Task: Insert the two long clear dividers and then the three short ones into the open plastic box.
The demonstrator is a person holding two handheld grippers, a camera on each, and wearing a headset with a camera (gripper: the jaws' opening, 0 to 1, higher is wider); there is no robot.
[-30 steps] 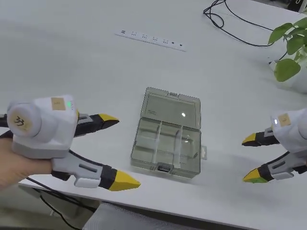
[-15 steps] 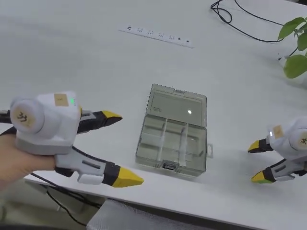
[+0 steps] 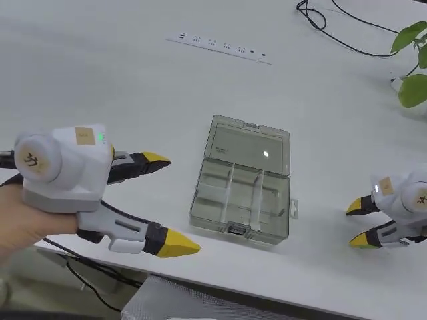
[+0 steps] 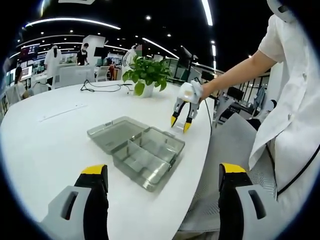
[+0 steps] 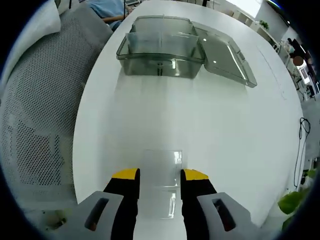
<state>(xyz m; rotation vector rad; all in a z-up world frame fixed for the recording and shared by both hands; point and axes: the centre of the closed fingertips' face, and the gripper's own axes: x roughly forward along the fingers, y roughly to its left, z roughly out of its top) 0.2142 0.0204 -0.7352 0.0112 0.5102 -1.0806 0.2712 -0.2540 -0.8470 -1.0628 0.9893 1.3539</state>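
Observation:
The open smoky-clear plastic box (image 3: 217,217) sits at the table's middle, lid (image 3: 250,143) flat behind it. Clear dividers (image 3: 257,197) stand inside it, two long ones and shorter cross pieces. My left gripper (image 3: 170,203) hovers left of the box, open wide and holding nothing; its own view looks over the box (image 4: 150,160) between its fingertips (image 4: 92,172). My right gripper (image 3: 358,223) is low on the table at the right of the box. In its own view it is open (image 5: 160,175), and a flat clear divider (image 5: 164,162) lies on the table between its fingertips (image 5: 125,175).
A white power strip (image 3: 220,48) lies at the back. A black cable (image 3: 333,27) and a potted plant (image 3: 417,67) are at the far right. The table's front edge runs close to the box, with a mesh chair (image 5: 45,100) beyond it.
My right gripper has dropped lower and further right, and its jaws have narrowed. The left gripper has barely moved. The head camera has shifted a little.

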